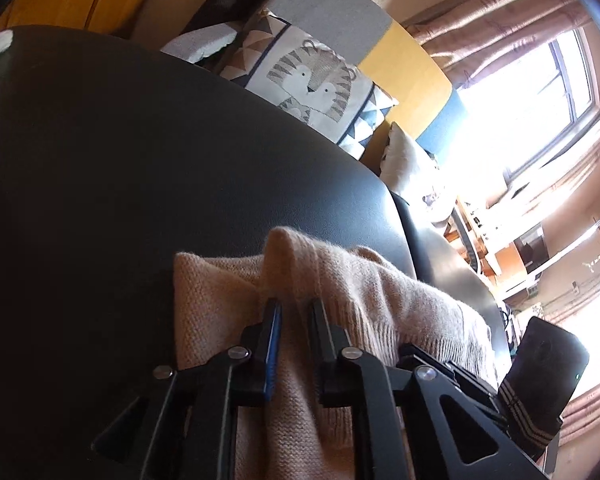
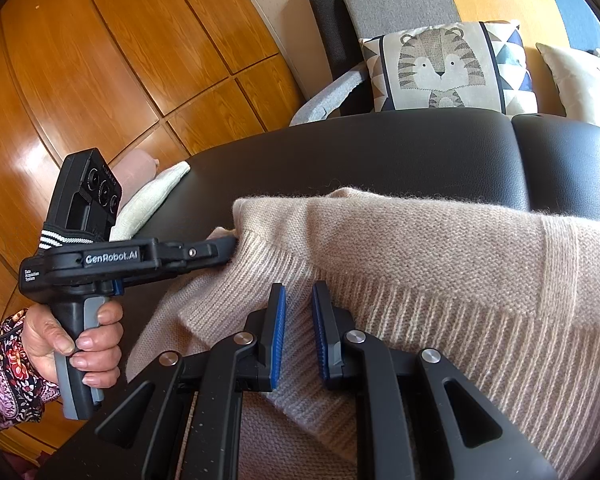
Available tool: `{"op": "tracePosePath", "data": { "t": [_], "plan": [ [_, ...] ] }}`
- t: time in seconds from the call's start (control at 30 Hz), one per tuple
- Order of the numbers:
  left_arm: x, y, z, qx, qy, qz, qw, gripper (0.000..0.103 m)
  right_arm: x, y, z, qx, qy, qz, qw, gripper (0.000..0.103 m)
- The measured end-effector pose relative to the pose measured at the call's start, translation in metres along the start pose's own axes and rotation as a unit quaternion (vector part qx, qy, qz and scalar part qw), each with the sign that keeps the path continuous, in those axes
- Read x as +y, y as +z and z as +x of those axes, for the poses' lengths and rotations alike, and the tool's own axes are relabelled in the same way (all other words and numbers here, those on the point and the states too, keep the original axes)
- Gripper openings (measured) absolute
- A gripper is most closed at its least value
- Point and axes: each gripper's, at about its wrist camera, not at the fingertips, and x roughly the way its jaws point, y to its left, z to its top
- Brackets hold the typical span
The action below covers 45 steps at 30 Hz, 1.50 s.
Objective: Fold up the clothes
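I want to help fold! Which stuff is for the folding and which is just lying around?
For folding: beige sweater, left gripper pinching its edge, right gripper open over the ribbed hem.

Lying about: tiger cushion, white cloth, pink thing beside it, curtains.

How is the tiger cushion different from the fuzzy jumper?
The square printed tiger cushion stands upright against the sofa back; the beige knitted jumper lies spread on the black leather seat. The cushion has a tiger picture with a border of triangles; the jumper is plain with ribbed edges. The left gripper touches the jumper's edge; nothing touches the cushion. Both are soft fabric things on the sofa.
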Motion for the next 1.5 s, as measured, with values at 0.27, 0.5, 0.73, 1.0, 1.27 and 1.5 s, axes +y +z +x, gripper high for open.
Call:
{"op": "tracePosePath", "data": {
  "t": [0.27,0.5,0.73,1.0,1.27,1.5],
  "plan": [
    [0.002,-0.001,0.01,0.072,-0.097,-0.039,0.9919,0.014,0.0,0.002,0.0,0.0,0.001,0.001,1.0,0.015],
    [0.004,-0.003,0.012,0.076,-0.124,-0.07,0.9869,0.032,0.0,0.002,-0.001,0.0,0.002,0.001,1.0,0.015],
    [-0.005,-0.006,0.009,0.085,-0.113,-0.033,0.9894,0.032,0.0,0.001,-0.001,0.0,0.003,0.002,1.0,0.015],
    [-0.001,-0.011,0.007,0.097,-0.129,-0.033,0.9863,0.032,0.0,0.002,-0.002,-0.001,0.004,0.002,1.0,0.015],
    [0.022,-0.006,0.018,0.116,-0.182,-0.141,0.9662,0.032,-0.001,0.003,-0.003,0.0,0.004,0.002,1.0,0.015],
    [0.038,-0.007,0.022,0.104,-0.232,-0.204,0.9454,0.03,-0.002,0.003,-0.004,0.0,0.005,0.001,1.0,0.015]
  ]
}}
